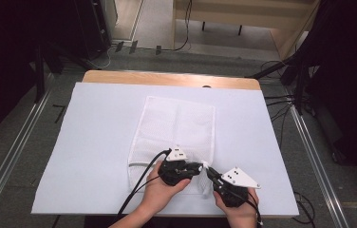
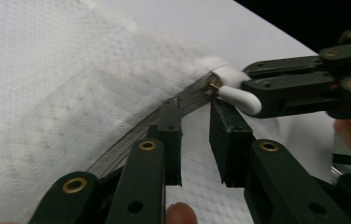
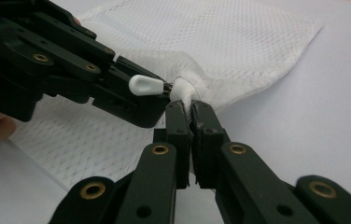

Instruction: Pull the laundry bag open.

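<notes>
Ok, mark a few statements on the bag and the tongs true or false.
1. The right tongs are shut on a corner of the bag. True.
2. The left tongs are clamped on the pull. False: they are open, and the pull lies just past their tips.
3. The bag hangs in the air. False: it lies on the table, with just that corner lifted.
4. The pull is white. True.
</notes>
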### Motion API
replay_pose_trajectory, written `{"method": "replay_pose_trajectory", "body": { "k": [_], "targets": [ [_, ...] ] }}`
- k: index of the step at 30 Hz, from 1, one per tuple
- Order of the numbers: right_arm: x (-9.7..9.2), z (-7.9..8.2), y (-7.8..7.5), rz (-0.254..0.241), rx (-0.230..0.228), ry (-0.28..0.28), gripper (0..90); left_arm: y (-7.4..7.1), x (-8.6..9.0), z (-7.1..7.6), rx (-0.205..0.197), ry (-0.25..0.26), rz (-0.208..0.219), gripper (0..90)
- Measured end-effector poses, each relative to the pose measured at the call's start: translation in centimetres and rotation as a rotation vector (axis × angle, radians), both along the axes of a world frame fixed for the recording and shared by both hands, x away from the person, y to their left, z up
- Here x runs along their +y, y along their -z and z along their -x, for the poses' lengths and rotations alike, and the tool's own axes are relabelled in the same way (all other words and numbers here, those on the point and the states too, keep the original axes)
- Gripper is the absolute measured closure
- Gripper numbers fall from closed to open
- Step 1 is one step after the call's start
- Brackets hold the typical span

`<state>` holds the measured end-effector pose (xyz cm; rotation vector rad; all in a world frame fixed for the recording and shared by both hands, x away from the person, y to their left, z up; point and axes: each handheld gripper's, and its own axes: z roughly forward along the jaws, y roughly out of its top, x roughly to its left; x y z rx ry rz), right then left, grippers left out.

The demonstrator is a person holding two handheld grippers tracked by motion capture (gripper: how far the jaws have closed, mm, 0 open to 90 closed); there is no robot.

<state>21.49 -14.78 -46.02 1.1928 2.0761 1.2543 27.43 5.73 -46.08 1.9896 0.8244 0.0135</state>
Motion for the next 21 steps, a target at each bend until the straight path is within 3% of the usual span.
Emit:
{"method": "replay_pose_trajectory", "body": {
  "k": [8,15,21],
  "targets": [
    [0.14,0.06,0.01,0.007,-0.006,-0.005,88.4,-0.29,0.05,0.53,-0.011,0.042,0.024,70.7],
    [-0.08,-0.03,0.13,0.002,0.000,0.002,88.4,-0.50,0.65,0.63,0.000,0.034,0.055,69.1],
    [-0.13,-0.02,0.14,-0.013,-0.001,-0.010,88.4,-0.30,0.73,0.26,0.022,0.028,0.060,74.7]
  ]
}}
